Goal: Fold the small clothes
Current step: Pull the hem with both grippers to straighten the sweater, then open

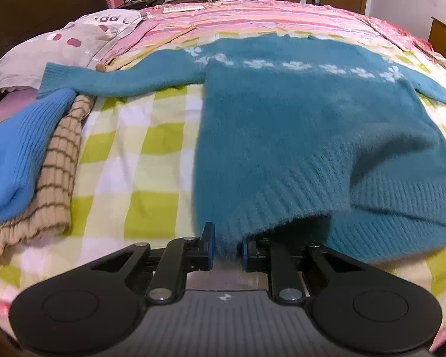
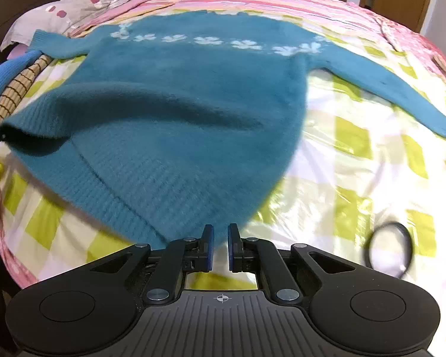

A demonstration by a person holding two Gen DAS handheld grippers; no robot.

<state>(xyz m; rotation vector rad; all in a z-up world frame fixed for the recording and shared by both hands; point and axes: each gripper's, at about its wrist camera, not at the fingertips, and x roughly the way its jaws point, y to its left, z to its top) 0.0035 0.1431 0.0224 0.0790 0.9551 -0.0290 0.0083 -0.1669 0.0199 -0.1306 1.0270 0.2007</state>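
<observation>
Both grippers clamp the teal sweater's (image 1: 297,125) hem.
Left gripper (image 1: 226,248) and right gripper (image 2: 220,248) lift it off the checked bed (image 1: 139,148).

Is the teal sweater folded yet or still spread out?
Spread, not folded. The teal sweater lies open on the checked bedsheet, both sleeves out sideways; only its hem corners are lifted, by the left gripper and right gripper.
</observation>
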